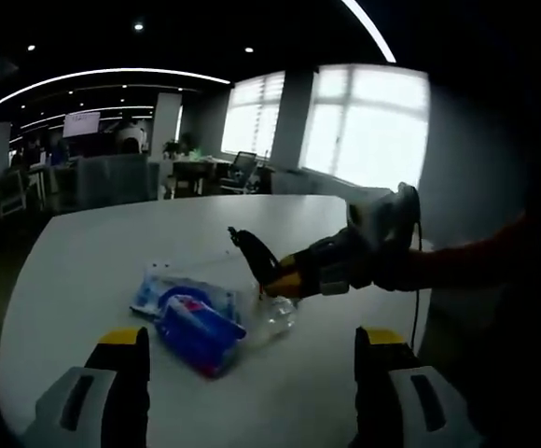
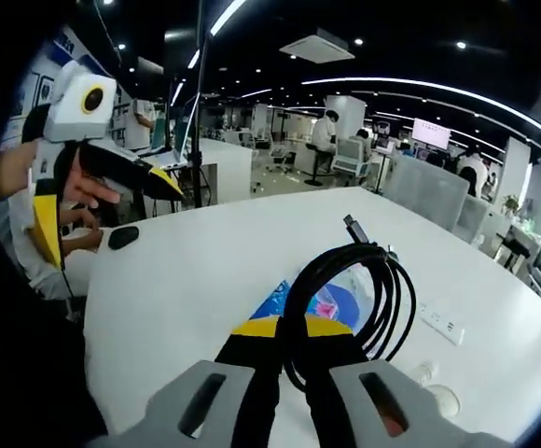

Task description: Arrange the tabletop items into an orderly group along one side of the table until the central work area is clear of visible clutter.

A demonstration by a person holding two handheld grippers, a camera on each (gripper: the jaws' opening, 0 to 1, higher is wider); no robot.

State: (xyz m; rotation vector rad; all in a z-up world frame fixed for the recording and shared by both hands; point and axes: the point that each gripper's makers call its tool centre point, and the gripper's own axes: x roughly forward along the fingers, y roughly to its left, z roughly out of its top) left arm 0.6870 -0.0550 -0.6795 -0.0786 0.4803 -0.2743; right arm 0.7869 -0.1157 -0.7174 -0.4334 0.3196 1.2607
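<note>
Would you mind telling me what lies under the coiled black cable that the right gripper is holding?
Under the coiled black cable, held by the right gripper, lies a blue plastic packet on the white table. The cable and the fingers hide part of the packet.

The left gripper view looks from above the near edge of the white tabletop, past the left tool, toward bright windows, with the blue packet just ahead. The right gripper view sits low and close behind the right tool, facing across the same tabletop toward the office. Both views share the tabletop, the packet, and each other's tool.
</note>
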